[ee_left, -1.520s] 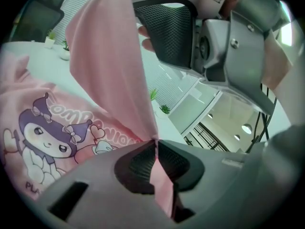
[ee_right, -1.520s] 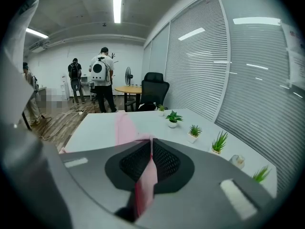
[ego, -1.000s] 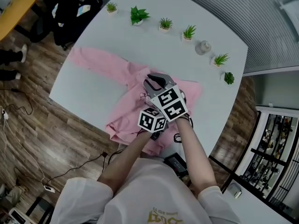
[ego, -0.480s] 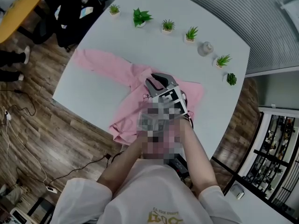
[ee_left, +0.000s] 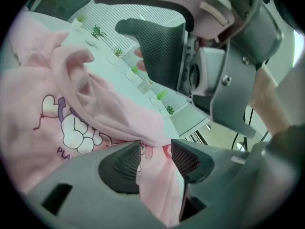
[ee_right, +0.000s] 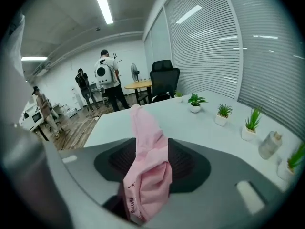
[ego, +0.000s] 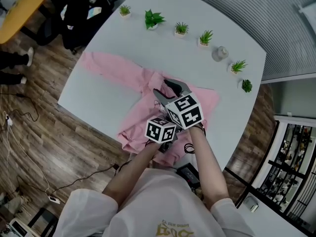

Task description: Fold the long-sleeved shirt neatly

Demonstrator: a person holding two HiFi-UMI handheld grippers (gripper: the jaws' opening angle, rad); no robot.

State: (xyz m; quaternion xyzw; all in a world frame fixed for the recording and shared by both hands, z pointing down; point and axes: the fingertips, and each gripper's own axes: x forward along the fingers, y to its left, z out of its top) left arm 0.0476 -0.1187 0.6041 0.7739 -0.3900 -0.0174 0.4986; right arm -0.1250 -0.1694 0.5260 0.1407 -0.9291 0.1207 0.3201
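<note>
A pink long-sleeved shirt point(ego: 140, 85) lies on the white table point(ego: 106, 100), one sleeve point(ego: 106, 65) stretched to the far left. Both grippers meet over its middle. My right gripper point(ego: 170, 89) points away from me. Its jaws have just been opening, and a bunched pink fold point(ee_right: 148, 151) stands loose between the pads of the right gripper point(ee_right: 152, 162). My left gripper point(ee_left: 155, 159) sits just below it, under its marker cube point(ego: 160, 130). Its jaws have just been closing, and flat shirt cloth hangs in the gap without being pinched. One right finger point(ee_left: 159, 51) looms above.
Small potted plants point(ego: 181, 28) and a grey bottle point(ego: 220, 53) line the table's far edge. A black device point(ego: 187, 173) sits at the near edge by my body. Beyond the table are an office chair point(ee_right: 164, 80) and standing people point(ee_right: 107, 78).
Both grippers stay at the same spot over the shirt's middle. The right gripper's jaws look spread wider than a second ago. The shirt has not shifted.
</note>
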